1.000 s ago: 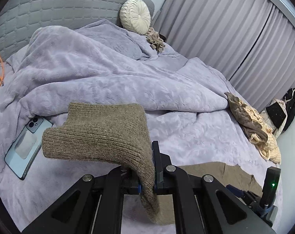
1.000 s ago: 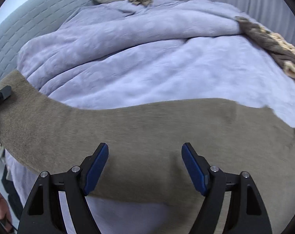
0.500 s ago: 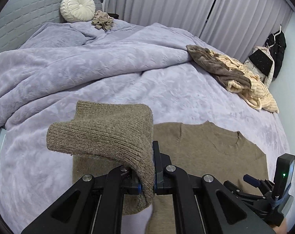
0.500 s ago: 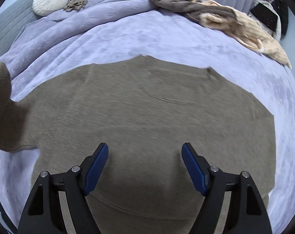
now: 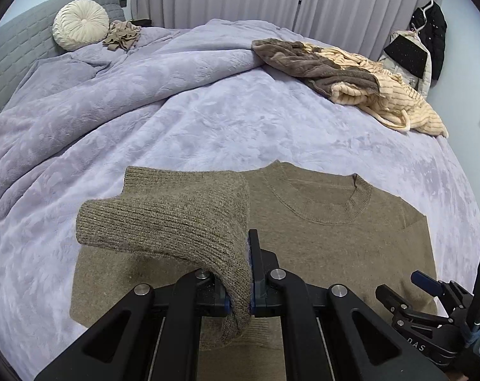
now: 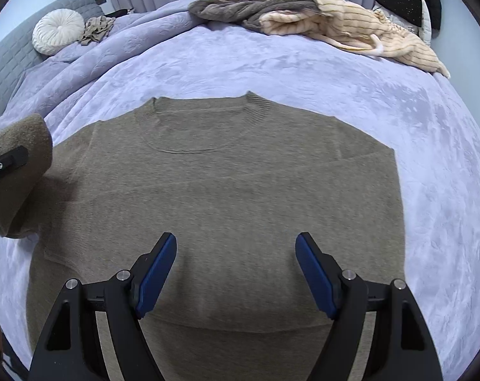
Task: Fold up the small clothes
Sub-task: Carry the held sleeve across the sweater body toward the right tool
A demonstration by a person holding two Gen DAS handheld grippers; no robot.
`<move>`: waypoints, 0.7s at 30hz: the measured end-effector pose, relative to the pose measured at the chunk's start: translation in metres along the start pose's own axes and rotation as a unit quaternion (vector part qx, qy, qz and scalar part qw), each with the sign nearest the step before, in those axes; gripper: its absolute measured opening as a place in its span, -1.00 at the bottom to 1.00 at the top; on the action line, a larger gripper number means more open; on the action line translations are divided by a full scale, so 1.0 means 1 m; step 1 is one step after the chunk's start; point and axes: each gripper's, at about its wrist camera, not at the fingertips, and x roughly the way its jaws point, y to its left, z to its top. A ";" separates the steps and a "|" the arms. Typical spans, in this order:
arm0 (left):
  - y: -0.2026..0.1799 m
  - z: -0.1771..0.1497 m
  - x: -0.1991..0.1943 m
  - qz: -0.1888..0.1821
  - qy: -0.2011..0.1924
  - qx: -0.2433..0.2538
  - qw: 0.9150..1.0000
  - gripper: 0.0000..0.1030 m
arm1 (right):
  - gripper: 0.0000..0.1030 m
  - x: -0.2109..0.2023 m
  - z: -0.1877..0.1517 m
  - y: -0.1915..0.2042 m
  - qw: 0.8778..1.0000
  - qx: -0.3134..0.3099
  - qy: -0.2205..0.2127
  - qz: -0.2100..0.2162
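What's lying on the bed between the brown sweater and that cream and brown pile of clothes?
Nothing: only bare lilac blanket separates the sweater from the clothes pile, clearest in the right wrist view.

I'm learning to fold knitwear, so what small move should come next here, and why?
Probably carry the sleeve cuff, pinched in the left gripper, across the sweater chest and lay it flat. The body already lies spread on the blanket, and the right gripper hovers open above it.
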 end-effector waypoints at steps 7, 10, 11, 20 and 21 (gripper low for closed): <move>-0.053 -0.006 0.010 0.005 0.011 0.045 0.999 -0.84 | 0.56 -0.003 -0.009 -0.035 1.000 0.021 -0.002 0.000; -0.076 -0.009 0.013 0.002 0.013 0.065 0.998 -0.84 | 0.56 -0.007 -0.014 -0.045 1.000 0.023 -0.005 -0.001; -0.085 -0.011 0.014 0.002 0.013 0.074 0.997 -0.84 | 0.56 -0.009 -0.015 -0.050 1.000 0.025 -0.006 0.001; -0.151 -0.032 0.019 -0.004 0.021 0.144 0.989 -0.84 | 0.56 -0.021 -0.027 -0.082 0.999 0.034 -0.020 -0.002; -0.158 -0.034 0.019 -0.005 0.022 0.150 0.988 -0.84 | 0.56 -0.021 -0.029 -0.087 0.999 0.038 -0.021 -0.001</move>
